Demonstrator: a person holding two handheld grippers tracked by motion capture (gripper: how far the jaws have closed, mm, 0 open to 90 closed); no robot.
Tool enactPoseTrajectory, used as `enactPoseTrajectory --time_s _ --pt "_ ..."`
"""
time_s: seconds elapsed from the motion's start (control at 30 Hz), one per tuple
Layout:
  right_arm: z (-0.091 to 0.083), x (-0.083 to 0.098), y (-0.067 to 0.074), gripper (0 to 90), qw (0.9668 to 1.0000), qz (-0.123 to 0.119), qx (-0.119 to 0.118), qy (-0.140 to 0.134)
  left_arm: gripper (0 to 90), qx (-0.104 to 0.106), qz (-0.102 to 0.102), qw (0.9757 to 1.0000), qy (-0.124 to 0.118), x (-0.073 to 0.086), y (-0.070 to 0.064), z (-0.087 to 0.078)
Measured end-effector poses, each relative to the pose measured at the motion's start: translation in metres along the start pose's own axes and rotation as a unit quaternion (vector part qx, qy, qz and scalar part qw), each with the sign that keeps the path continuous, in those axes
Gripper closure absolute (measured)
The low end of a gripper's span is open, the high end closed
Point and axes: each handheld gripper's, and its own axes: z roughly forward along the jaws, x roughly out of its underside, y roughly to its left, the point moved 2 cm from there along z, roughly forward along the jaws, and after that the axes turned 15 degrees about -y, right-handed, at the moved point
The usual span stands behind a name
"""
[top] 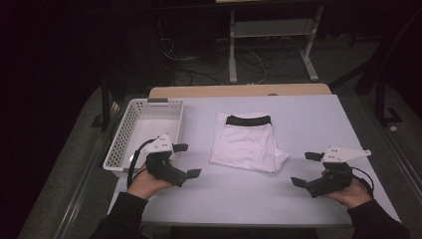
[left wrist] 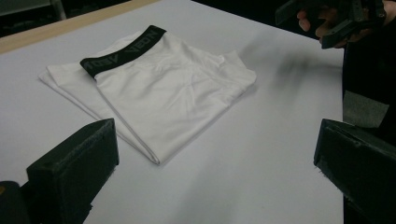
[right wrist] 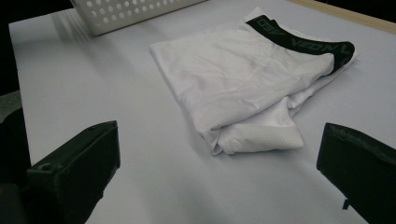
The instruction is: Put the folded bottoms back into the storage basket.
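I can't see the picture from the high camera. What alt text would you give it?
Folded white underwear with a black waistband lies mid-table, untouched, between two hand-held grippers. The left gripper and right gripper rest near the front edge, jaws open and empty. A white perforated basket sits at the left of the pale table.

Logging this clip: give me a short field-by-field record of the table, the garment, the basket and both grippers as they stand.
surface: pale table, wooden strip along its far edge
garment: folded white underwear with a black waistband, lying flat mid-table
container: white perforated basket at the table's left, nothing seen inside
left gripper: jaws open, nothing between them, held beside the basket
right gripper: jaws open, nothing between them, right of the garment
contact: neither gripper touches the underwear
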Motion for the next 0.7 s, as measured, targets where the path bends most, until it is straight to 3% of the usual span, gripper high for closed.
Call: enactPoseTrajectory --time_s 0.3,0.7 --pt "0.002 0.005 -0.001 0.0 1.0 0.005 -0.006 0.004 1.6 0.002 0.006 0.9999 -0.008 0.002 -0.003 0.001" --pt "0.011 0.002 0.007 0.0 0.9999 -0.002 -0.013 0.005 1.6 0.025 0.01 0.9995 -0.018 0.006 -0.013 0.011"
